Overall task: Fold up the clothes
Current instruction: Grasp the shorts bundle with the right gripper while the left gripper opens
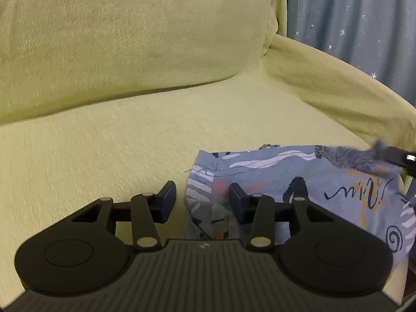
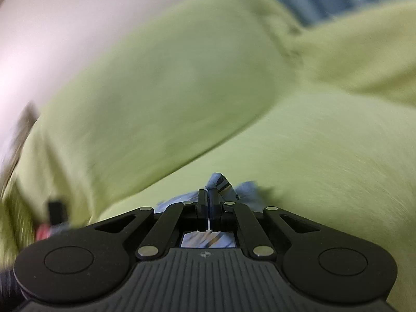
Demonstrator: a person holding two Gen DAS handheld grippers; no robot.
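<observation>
A blue patterned garment (image 1: pixel 299 182) with white stripes, black marks and orange dashes lies on the yellow-green sofa seat (image 1: pixel 117 143), right of centre in the left wrist view. My left gripper (image 1: pixel 202 200) stands open over the garment's left hem, its right finger above the cloth and its left finger above bare seat. At the right edge of that view the right gripper (image 1: pixel 397 158) holds a blurred corner of the garment. The right wrist view is motion-blurred: my right gripper (image 2: pixel 208 195) is shut on a bunched blue fold of the garment (image 2: pixel 219 180).
The sofa backrest cushion (image 1: pixel 130 39) rises behind the seat, and an armrest (image 1: pixel 338 85) curves along the right. A grey-blue curtain with small white stars (image 1: pixel 358 20) hangs behind the sofa. A pale wall (image 2: pixel 52 26) shows at upper left in the right wrist view.
</observation>
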